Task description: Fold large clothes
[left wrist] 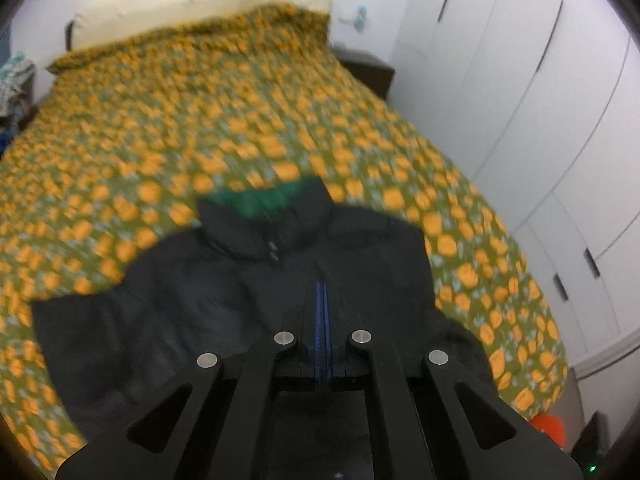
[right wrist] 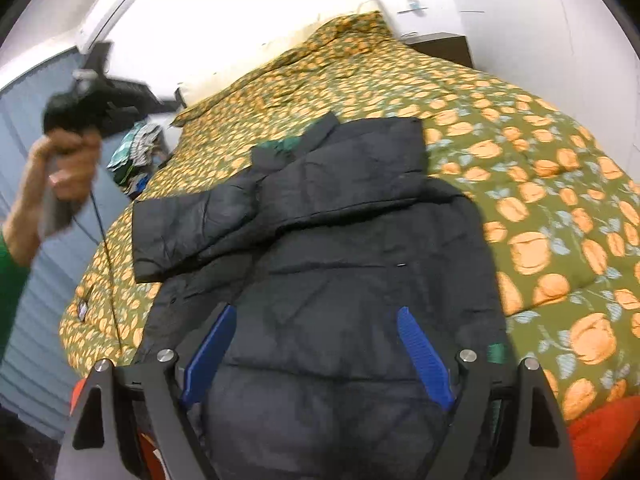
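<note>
A black puffer jacket with green collar lining lies face up on the bed, over an orange-and-green floral quilt, its hem at the near edge and its collar toward the pillow end. One sleeve is folded across the chest. The right claw hangs over the jacket's lower part with its blue pads spread wide, holding nothing. The left claw is pressed fully together and empty, raised above the jacket; a hand grips its handle off the bed's left edge.
</note>
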Demonstrator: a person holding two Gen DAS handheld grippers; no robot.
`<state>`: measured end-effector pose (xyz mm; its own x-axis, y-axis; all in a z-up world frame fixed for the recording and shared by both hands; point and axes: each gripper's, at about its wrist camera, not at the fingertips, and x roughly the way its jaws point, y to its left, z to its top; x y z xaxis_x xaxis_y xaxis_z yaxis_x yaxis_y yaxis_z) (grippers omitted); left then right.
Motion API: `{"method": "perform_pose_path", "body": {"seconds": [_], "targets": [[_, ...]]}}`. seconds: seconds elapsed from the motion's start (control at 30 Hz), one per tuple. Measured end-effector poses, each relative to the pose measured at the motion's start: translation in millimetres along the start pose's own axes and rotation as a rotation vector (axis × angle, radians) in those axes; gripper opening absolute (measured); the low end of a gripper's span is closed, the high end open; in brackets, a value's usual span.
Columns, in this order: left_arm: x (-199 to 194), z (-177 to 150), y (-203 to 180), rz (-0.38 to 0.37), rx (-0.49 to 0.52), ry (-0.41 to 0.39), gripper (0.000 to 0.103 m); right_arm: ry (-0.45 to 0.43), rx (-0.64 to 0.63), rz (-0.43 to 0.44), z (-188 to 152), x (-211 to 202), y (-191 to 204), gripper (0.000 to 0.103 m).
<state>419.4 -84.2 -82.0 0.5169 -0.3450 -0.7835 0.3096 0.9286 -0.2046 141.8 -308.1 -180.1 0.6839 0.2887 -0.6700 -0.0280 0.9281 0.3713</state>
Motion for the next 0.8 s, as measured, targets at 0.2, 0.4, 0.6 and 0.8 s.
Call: {"method": "perform_pose_path", "body": {"seconds": [0.2,0.4,0.6,0.8], "targets": [[-11.9,-26.3,-8.0,-0.017,-0.017,0.039,0.057,0.002,0.013,-0.002,17.7,5.0,-11.8,0.085],[-70.6,-67.0,47.4,0.109,0.001,-0.052,0.077,0.063,0.05,0.199,69.9,65.9,15.3,0.085],[-103.0,-118.3,112.8,0.288,-0.04,-0.057,0.078,0.194,0.153,0.375,125.5,190.7,56.5,0.085],[-113.4,-161.7,155.1,0.332,-0.132,-0.045,0.078,0.348,0.105,0.297,136.2,290.1,96.0,0.085]]}}
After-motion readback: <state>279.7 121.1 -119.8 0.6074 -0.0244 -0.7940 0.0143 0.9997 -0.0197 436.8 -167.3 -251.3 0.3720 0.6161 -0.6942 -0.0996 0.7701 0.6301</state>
